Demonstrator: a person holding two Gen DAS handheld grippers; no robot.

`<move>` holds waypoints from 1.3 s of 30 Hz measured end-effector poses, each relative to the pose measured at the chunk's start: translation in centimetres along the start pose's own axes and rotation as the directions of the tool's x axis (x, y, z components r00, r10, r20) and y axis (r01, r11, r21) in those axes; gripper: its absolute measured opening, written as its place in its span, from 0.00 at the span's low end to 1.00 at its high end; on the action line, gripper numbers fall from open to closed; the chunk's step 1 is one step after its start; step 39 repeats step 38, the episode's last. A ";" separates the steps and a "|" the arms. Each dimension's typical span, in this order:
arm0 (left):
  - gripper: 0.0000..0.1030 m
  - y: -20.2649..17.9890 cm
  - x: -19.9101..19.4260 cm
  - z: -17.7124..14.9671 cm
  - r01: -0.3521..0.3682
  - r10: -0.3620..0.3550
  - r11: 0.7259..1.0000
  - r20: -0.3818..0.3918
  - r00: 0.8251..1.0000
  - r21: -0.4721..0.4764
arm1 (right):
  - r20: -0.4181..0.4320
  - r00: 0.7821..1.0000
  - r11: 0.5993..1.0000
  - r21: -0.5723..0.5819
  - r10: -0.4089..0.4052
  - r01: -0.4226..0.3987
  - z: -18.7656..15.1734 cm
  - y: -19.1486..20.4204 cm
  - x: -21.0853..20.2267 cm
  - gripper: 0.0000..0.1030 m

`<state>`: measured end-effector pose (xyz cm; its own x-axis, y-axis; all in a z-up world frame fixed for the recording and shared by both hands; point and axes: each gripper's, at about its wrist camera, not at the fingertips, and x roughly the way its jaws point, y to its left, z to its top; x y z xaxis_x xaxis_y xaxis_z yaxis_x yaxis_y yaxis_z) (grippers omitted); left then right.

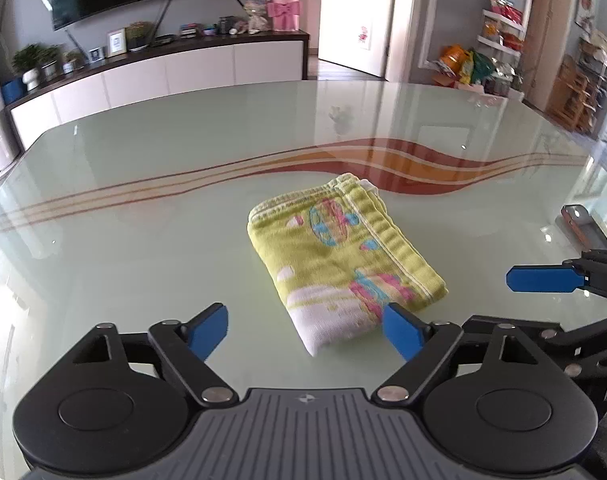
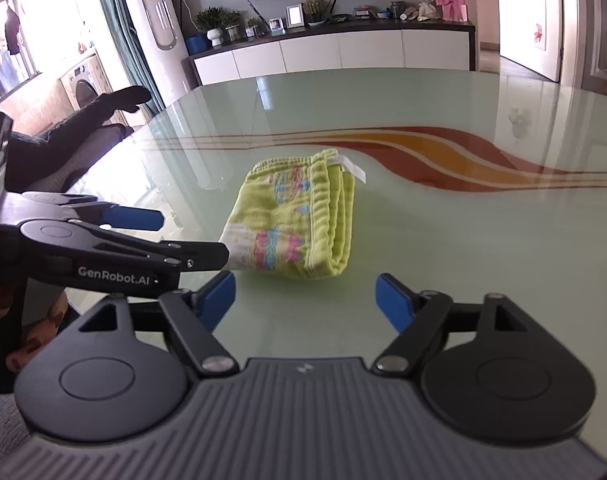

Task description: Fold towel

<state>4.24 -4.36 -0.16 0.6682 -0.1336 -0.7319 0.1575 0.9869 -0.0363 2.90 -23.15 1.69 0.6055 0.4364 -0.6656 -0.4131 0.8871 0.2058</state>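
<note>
A yellow-green towel (image 1: pixel 339 260) with pink and blue prints lies folded in a small thick stack on the glass table (image 1: pixel 143 240). It also shows in the right wrist view (image 2: pixel 299 224), with a white label at its far end. My left gripper (image 1: pixel 305 332) is open and empty, just in front of the towel's near white corner. My right gripper (image 2: pixel 305 300) is open and empty, a little short of the towel. The right gripper's blue fingers (image 1: pixel 543 279) show at the right edge of the left wrist view. The left gripper's fingers (image 2: pixel 135 216) reach in from the left in the right wrist view.
The table has a red and orange wave stripe (image 1: pixel 403 160) across its middle. A dark phone-like object (image 1: pixel 583 226) lies near the table's right edge. A white sideboard (image 1: pixel 163 76) with plants and frames stands beyond the far edge. A dark chair (image 2: pixel 83 132) stands at the table's left side.
</note>
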 end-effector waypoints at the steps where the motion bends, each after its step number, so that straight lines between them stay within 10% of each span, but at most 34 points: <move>1: 0.88 -0.1 -0.2 -0.2 -0.005 0.005 1.000 0.002 1.000 -0.004 | -0.002 1.000 1.000 -0.004 -0.008 0.008 -0.1 0.1 0.0 0.81; 17: 0.94 -1.1 -3.3 -2.0 -0.059 0.061 0.996 0.026 0.998 -0.072 | 0.053 0.992 0.994 0.010 -0.110 0.110 -0.4 1.1 -2.0 1.00; 39: 0.99 -0.8 -2.8 -2.6 -0.107 0.105 0.988 -0.017 0.994 -0.113 | 0.050 0.986 0.987 0.000 -0.160 0.160 -0.9 1.7 -1.6 1.00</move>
